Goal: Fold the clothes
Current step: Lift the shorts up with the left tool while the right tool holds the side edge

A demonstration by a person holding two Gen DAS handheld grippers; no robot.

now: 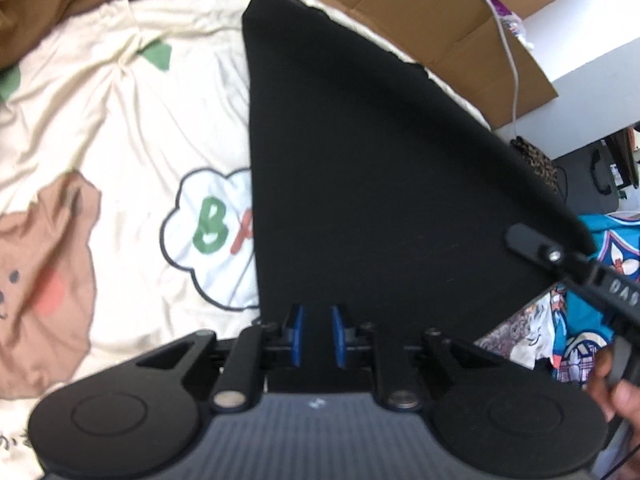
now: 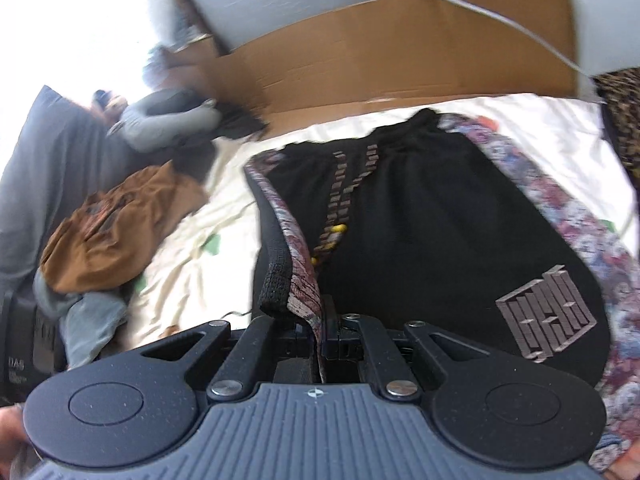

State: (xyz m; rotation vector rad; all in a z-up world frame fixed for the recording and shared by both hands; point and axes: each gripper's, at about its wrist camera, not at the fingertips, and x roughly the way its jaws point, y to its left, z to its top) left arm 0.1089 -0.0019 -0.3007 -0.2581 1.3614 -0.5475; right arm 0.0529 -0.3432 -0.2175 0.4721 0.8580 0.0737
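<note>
My right gripper (image 2: 318, 336) pinches the patterned hem of the black shorts (image 2: 420, 240), spread over the cream sheet (image 2: 540, 120) beside a brown garment (image 2: 116, 232).

cardboard box (image 2: 400, 52) blocks beyond; cream sheet (image 1: 100, 128) open leftward.

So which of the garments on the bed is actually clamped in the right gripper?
The black shorts with floral side panels, pinched at the hem by the right gripper. The brown garment lies bunched aside, untouched.
</note>
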